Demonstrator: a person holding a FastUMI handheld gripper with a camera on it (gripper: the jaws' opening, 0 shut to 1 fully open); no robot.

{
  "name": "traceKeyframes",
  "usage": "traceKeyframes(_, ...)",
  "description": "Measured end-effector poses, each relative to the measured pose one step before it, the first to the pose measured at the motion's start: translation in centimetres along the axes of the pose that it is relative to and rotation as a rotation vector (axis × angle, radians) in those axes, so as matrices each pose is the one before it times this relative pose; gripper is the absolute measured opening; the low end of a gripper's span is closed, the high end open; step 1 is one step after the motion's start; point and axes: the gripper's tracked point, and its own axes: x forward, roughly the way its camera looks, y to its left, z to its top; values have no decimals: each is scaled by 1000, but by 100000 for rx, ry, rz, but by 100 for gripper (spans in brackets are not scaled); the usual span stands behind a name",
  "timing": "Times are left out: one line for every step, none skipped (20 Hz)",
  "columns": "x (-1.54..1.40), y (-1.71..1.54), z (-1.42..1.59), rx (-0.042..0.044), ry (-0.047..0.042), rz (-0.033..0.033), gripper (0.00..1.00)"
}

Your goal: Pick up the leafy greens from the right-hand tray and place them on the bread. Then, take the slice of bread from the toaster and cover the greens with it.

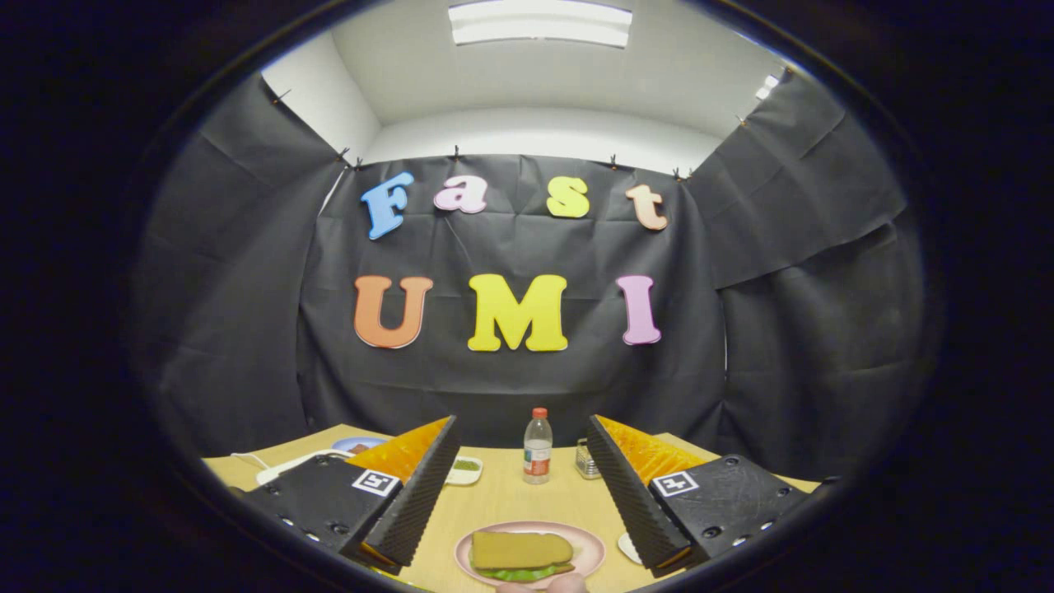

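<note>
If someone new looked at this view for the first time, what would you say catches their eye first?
Probably the pink plate between the open gripper fingers, holding a sandwich: a bread slice on top with leafy greens peeking out beneath it. Beyond the fingers, a clear bottle with a red cap stands upright on the wooden table. A small white dish with something green sits to its left.

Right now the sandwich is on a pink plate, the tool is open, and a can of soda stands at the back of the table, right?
Nearly. In the gripper view it is a plastic bottle with a red cap, not a can. The sandwich does sit on the pink plate, and the tool is open.
</note>
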Motion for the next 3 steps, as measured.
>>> traceKeyframes(12,143,-82,160,152,192,95)
traceKeyframes(-30,41,-130,205,262,90,95)
traceKeyframes(9,66,-51,112,474,39,95)
